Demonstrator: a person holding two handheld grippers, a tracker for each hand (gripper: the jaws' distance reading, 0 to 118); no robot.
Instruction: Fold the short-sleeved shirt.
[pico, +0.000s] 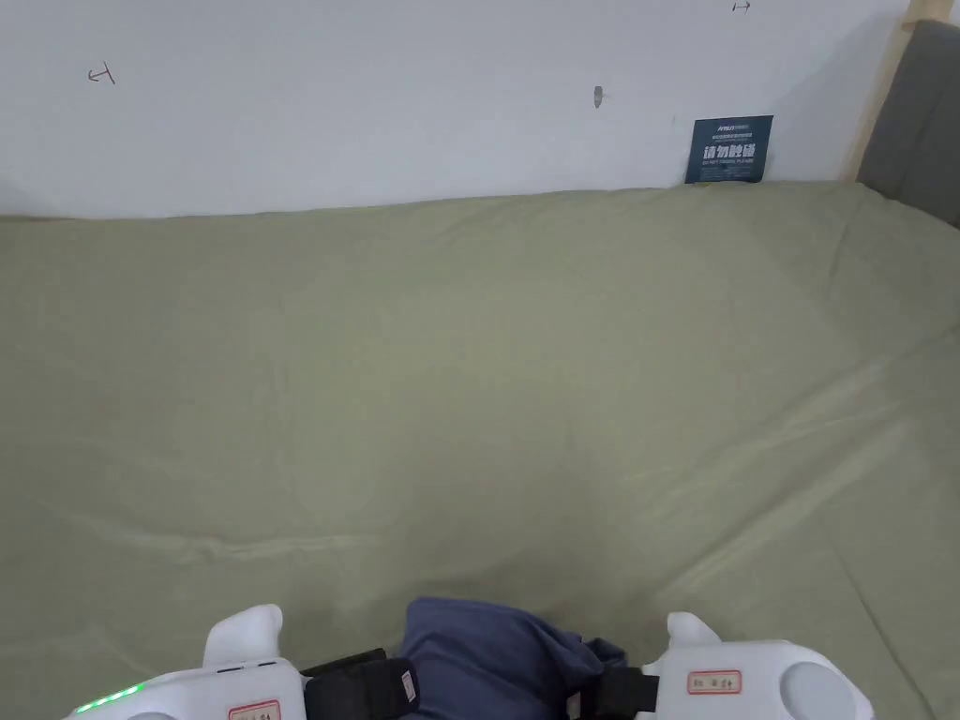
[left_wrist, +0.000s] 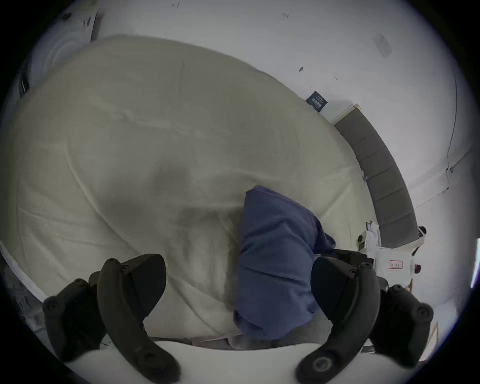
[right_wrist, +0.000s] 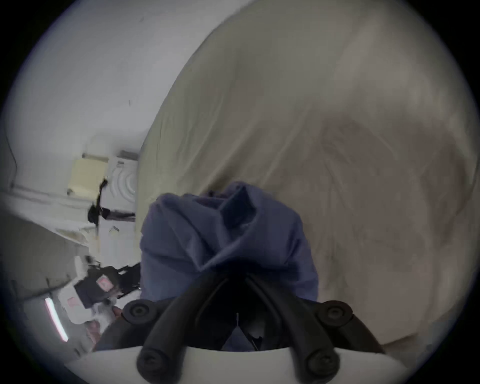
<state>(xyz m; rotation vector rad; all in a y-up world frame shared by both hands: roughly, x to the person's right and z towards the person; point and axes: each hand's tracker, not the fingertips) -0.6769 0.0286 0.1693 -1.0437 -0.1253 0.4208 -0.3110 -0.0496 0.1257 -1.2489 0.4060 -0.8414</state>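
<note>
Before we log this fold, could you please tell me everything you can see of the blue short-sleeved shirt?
The blue short-sleeved shirt is soft woven-looking cloth, bunched into a crumpled heap, not yet folded flat. It sits at the near edge of the pale green bedsheet. The right gripper has its jaws closed on a pinch of the fabric. The left gripper stands open beside it, one jaw next to the cloth. Sleeves and collar cannot be told apart.

Item 1: dark blue sign (pico: 729, 149) with white lettering, on the wall just above the far edge of the green sheet (pico: 487, 375); characters too small to make out.
Items 2–3: red-framed labels (pico: 254, 711) (pico: 713, 682), over the sheet's near edge, on the white housings of the left gripper (left_wrist: 237, 278) and right gripper (right_wrist: 233, 272); print illegible.
Items 4–5: small pen marks (pico: 101, 74) (pico: 741, 6) on the wall above the sheet; unreadable.
</note>
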